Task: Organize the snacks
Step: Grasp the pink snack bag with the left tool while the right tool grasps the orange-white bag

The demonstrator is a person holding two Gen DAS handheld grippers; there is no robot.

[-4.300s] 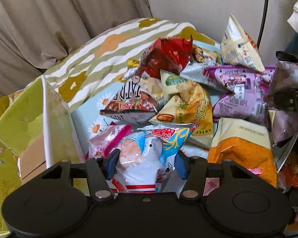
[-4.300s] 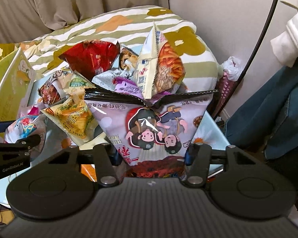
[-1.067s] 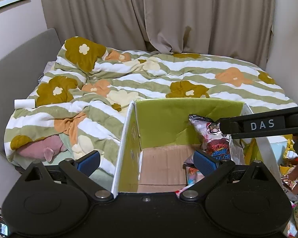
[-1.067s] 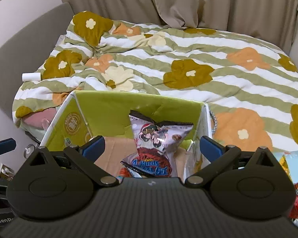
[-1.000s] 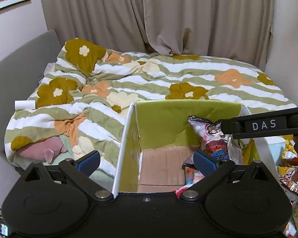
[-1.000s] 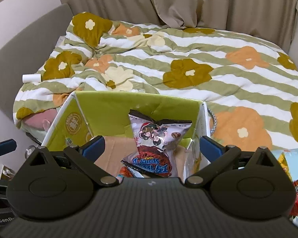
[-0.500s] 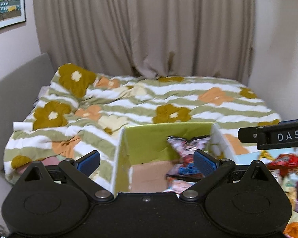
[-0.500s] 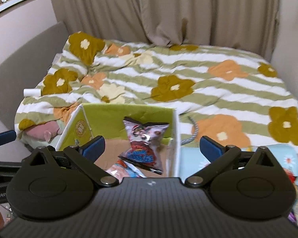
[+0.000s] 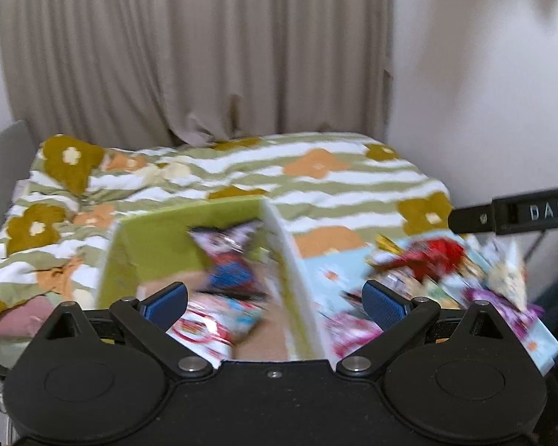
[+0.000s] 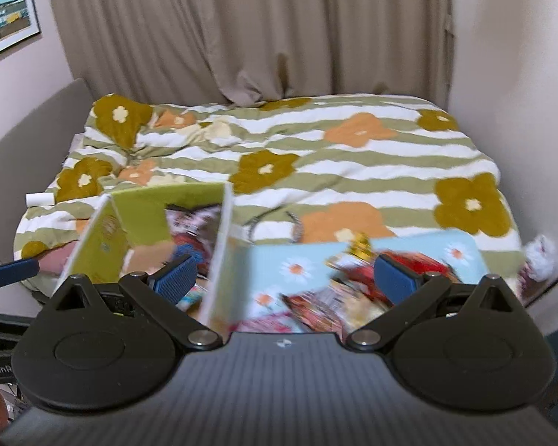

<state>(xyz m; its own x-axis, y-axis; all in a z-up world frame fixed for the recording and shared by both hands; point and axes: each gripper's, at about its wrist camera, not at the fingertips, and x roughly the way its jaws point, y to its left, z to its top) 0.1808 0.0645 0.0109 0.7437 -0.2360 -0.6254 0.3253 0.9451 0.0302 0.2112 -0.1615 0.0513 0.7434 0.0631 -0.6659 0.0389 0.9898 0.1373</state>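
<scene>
A striped, flowered bed [image 10: 353, 163] fills the far scene. Near it stands a green box [image 9: 156, 238] with two snack bags [image 9: 234, 260] inside, and to its right a pale blue board [image 10: 301, 264] carries a blurred snack pile [image 9: 435, 260]. Left gripper [image 9: 275, 303] and right gripper [image 10: 284, 275] both gape wide, holding nothing.

the box [image 9: 189, 238] stands on the bed [image 9: 316, 186], two snack bags [image 9: 227, 260] inside it. right of it, touching its wall, more snack packets [image 9: 427, 260] lie heaped on a mat [image 10: 297, 260].
</scene>
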